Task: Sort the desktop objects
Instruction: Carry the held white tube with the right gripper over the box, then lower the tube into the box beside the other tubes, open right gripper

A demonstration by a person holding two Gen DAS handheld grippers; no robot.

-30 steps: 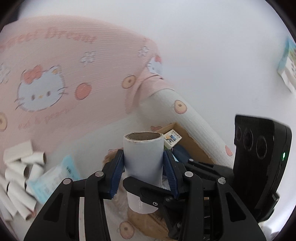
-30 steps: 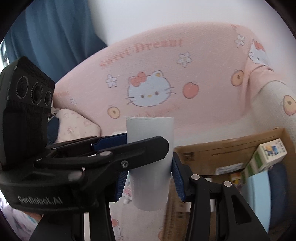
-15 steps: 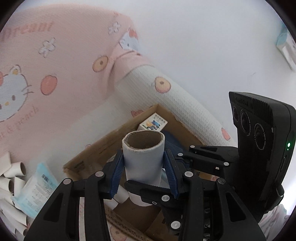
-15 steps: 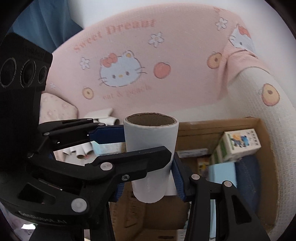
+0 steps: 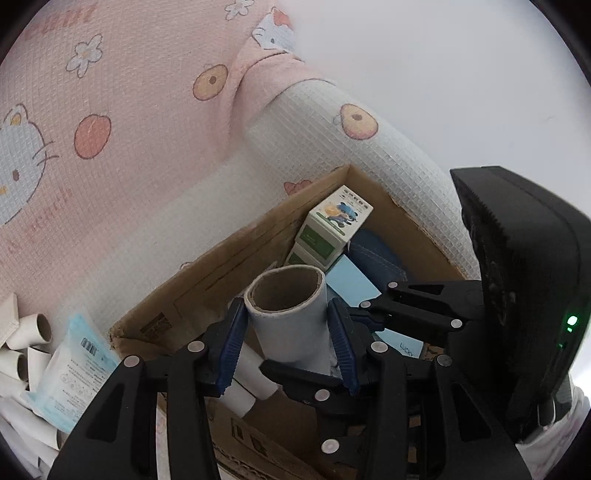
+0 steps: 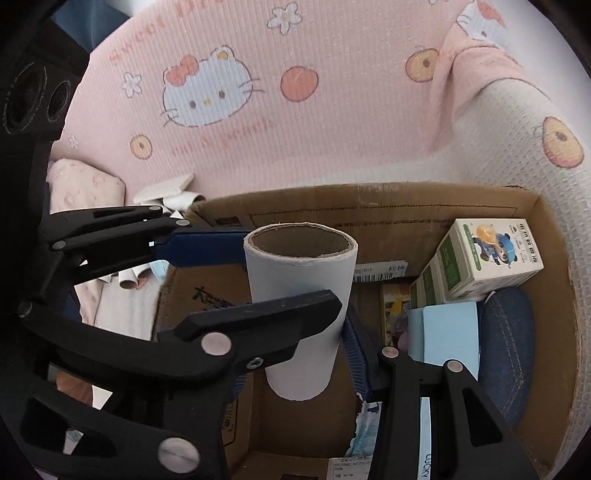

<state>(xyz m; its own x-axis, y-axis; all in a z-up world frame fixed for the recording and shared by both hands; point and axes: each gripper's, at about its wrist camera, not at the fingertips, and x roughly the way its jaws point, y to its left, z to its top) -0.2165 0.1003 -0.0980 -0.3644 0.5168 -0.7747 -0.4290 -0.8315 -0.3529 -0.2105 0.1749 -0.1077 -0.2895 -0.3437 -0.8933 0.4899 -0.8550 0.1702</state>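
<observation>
pink cat-print blanket (image 6: 332, 122) | white wall (image 5: 443, 74) | blue curtain (image 6: 92, 22) top left

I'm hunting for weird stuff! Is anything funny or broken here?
Yes: both claws grip one cardboard tube at once, the left claw and right claw. The cardboard box has a ragged, torn rim.

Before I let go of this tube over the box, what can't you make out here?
- Right wrist view: the right gripper's far pad is covered by the left gripper, so its hold on the cardboard tube is unclear.
- Left wrist view: the tube's lower end is behind gripper fingers.
- Both views: the cardboard box floor is largely covered.
- The carton print is too small.
</observation>
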